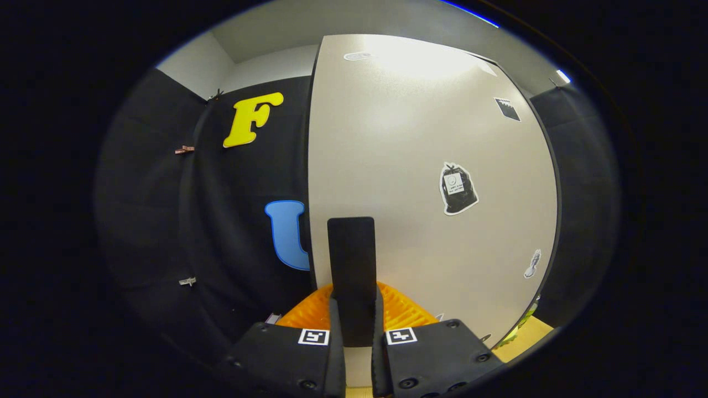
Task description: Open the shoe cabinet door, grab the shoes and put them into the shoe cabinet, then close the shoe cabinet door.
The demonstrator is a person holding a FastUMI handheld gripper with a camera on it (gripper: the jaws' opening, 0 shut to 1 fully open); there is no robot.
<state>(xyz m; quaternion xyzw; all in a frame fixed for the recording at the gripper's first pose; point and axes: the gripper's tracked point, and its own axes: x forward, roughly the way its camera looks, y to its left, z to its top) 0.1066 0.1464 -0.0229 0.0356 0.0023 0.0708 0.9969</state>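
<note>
Shoe cabinet door (pixel 420 166), a pale, glossy sticker-dotted panel, stands just ahead of the gripper (pixel 352 276), whose jaws look pressed together, gripping nothing. Closing it likely calls for a steady, flat push. A wooden floor (pixel 525 337) shows beneath, black cloth walling the booth.

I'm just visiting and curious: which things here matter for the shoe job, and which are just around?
Job:
- shoe cabinet door, pale panel
- black handle on it
- gripper, fingers pressed on that handle

Just around:
- stickers on the door
- clips on the black cloth wall
</note>
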